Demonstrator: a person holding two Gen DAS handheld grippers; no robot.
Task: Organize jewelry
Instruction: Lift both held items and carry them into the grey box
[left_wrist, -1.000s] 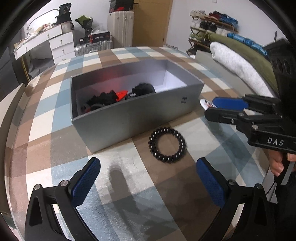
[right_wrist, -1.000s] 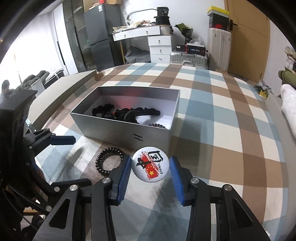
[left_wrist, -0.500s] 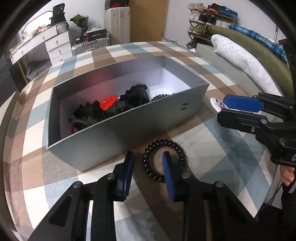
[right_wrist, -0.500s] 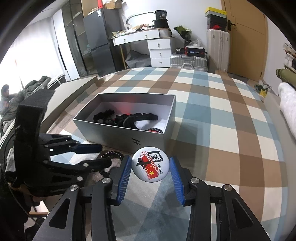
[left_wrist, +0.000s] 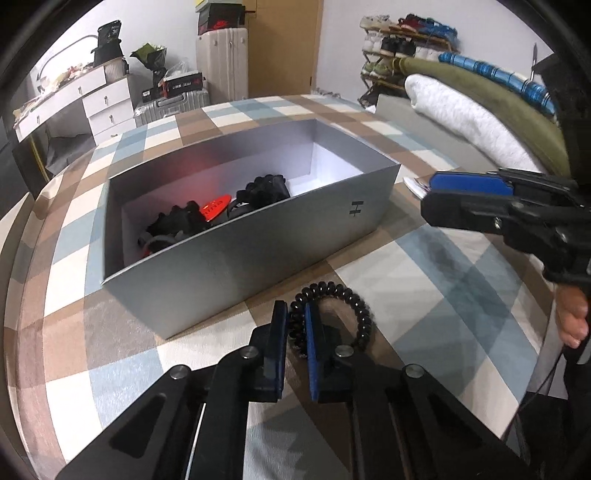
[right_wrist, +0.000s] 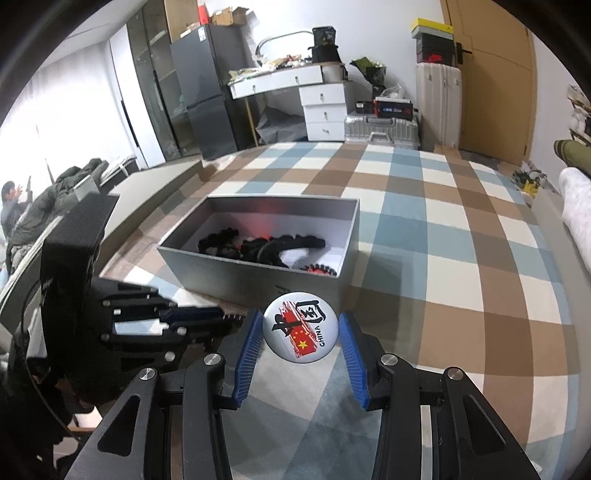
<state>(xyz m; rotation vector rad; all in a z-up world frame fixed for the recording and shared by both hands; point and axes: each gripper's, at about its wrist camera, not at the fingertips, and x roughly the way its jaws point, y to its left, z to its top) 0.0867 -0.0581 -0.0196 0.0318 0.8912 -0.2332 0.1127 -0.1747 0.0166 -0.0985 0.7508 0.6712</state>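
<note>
Nearest the lens in the left wrist view, we find the left gripper (left_wrist: 296, 325) at the bottom centre of the frame, its jaws drawn close together and clamped on the near left arc of a black beaded bracelet (left_wrist: 332, 317). The rest of the bracelet loops out to the right of the blue pads, over the checked cloth (left_wrist: 443, 295).

In the right wrist view, the right gripper (right_wrist: 301, 332) sits at the bottom centre, its jaws gripping a round white badge (right_wrist: 300, 330) by its left and right edges. The badge bears black brushwork, a red flag with yellow stars and the word CHINA. We see the left gripper again at the lower left of this frame, just beside the right gripper; in the left wrist view the right gripper shows at the right edge, a white sliver of the badge visible at its tips.

Just beyond both grippers stands an open silver box (left_wrist: 258, 251), near the bracelet but apart from it. Inside lie several black hair accessories (right_wrist: 266, 247), a red piece (left_wrist: 214, 211) and a beaded strand (right_wrist: 321, 268) in the near right corner.

Farther off, at the top of the frame, we note a white drawer unit (right_wrist: 323, 107) and a silver suitcase (right_wrist: 380, 129).
</note>
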